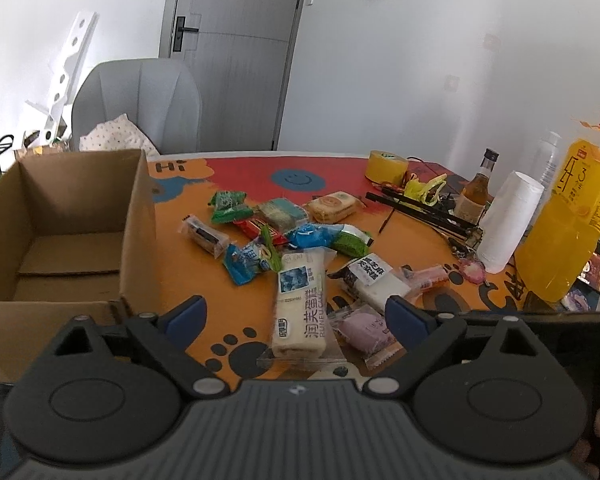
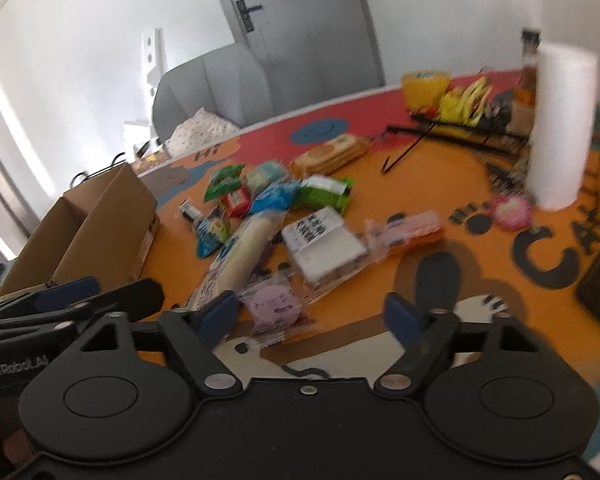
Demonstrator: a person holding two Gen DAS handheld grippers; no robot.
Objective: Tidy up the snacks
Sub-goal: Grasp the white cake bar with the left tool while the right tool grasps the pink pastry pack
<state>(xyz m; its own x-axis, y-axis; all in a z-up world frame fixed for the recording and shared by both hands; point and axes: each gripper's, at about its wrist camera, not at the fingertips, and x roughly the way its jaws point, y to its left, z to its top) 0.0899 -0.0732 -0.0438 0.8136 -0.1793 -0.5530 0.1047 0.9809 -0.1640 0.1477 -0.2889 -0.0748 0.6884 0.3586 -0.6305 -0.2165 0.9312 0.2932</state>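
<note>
Both the left gripper (image 1: 296, 312) and right gripper (image 2: 312, 316) gape wide above snack packets (image 1: 300, 304) at frame centre; cardboard box (image 1: 60, 216) at left.

Orange-and-red tablecloth (image 1: 400, 236) (black paw prints), brown box (image 1: 60, 216), seemingly lilac snack (image 2: 274, 302).
</note>
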